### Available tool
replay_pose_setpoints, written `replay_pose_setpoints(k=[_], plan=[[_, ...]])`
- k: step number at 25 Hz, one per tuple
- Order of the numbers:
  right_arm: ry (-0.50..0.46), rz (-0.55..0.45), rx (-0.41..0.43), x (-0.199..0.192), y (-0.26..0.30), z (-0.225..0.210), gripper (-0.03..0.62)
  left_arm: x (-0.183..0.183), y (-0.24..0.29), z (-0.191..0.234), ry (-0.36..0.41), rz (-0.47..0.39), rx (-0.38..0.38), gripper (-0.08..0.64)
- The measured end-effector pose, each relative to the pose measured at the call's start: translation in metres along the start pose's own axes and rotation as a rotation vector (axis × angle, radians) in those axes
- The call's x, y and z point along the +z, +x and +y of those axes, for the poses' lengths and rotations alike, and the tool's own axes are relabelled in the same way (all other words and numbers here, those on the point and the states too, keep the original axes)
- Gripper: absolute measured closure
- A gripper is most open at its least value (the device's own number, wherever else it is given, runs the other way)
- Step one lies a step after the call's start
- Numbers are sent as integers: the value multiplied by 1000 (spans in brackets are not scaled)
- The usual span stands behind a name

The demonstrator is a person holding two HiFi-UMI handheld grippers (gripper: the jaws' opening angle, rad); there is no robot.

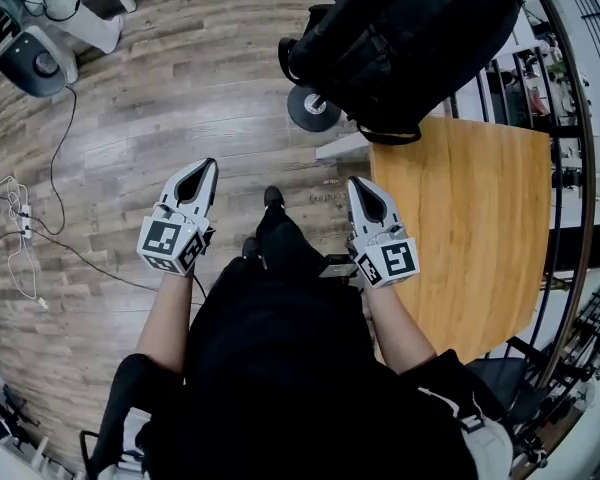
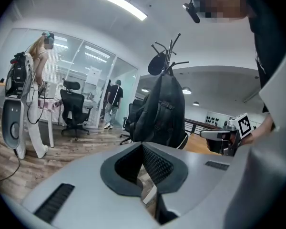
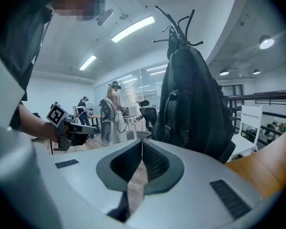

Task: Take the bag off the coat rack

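**Wood-plank floor, bag hanging dead ahead**

Grey-brown plank flooring (image 1: pixel 160 118) stretches under you, with thin cables (image 1: pixel 65 168) trailing over it on your left. An orange-brown wooden table (image 1: pixel 480 228) with a smooth top stands at your right, bordered by a black metal railing (image 1: pixel 570 168).

The bag (image 1: pixel 410 38), a black fabric backpack with straps and buckles facing you, hangs upright on the coat rack (image 2: pixel 169 51). The rack has a slim dark pole, curved hooks at the top and a round base on the floor beside the table's far corner. Nothing stands between you and the bag. A black office chair (image 2: pixel 72 109) sits well off to the left.

Your left gripper (image 1: pixel 206 168) is clenched on nothing, its ribbed pads pressed together. Your right gripper (image 1: pixel 358 188) is likewise closed and empty. Both point toward the bag and are well apart from it.
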State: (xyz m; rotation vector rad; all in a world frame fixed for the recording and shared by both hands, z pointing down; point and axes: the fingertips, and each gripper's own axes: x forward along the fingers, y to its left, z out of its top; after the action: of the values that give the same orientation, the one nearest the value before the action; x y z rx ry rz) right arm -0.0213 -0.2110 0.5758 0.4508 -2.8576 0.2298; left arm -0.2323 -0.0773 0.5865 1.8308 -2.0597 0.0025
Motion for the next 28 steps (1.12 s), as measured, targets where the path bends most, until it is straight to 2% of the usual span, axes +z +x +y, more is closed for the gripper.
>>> replay_pose_setpoints(k=[9,18,23,28], plan=[[19,-68,5,38,41,-57,560,74,73,-10,61,-59,-50,548],[-4,-109,-18,70,48,-99,560,126,118,-21,113,-94,-107,548],[0,-122,-67,81,43,-111,560,148,139,-15,113,-117,-152,548],[19,-86,-165,73,42,-119,560,162,160,-12,99,-108,-257,548]])
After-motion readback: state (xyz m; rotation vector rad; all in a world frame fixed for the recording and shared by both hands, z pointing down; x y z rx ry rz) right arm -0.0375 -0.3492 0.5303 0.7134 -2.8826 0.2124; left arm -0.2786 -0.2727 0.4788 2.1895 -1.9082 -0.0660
